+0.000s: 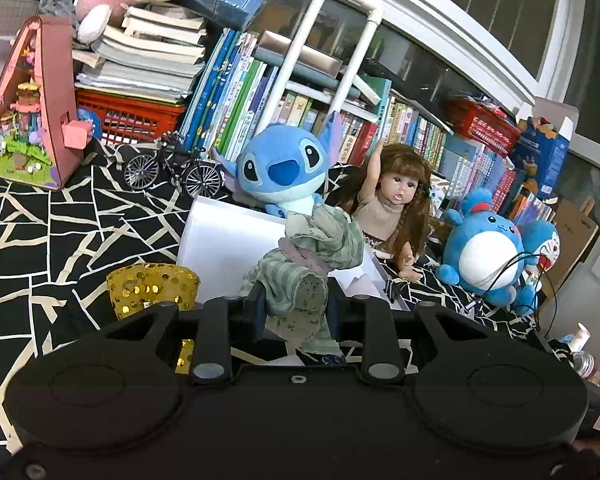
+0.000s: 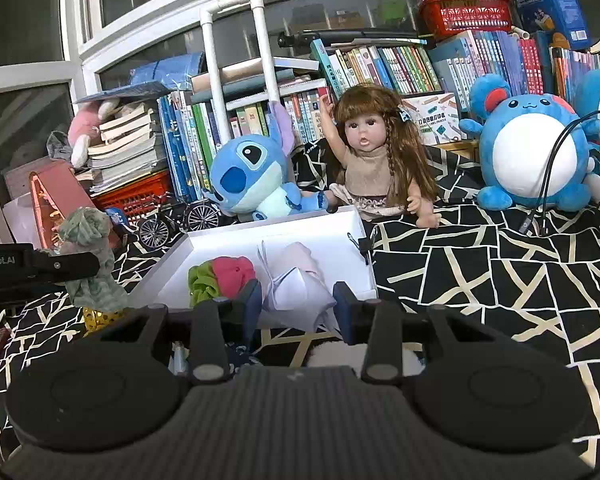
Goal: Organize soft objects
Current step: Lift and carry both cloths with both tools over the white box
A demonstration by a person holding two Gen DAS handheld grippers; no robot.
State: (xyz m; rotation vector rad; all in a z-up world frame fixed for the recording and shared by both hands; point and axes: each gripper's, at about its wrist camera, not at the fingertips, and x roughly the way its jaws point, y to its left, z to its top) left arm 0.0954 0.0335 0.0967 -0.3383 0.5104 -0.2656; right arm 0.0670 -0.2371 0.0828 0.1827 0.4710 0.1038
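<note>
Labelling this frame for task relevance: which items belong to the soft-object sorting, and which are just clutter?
In the job:
- green striped cloth, gripped by left gripper
- pale folded cloth, gripped by right gripper
- white box
- green and pink cloths inside it

Lying about:
- blue plush
- doll
- toy bicycle
- books
- gold sequin cup

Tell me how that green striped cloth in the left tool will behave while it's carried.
The green striped cloth probably stays floppy: it bunches above the left tool and droops below it. It looks light, thin fabric. Loose ends may swing or snag on the white box rim.
</note>
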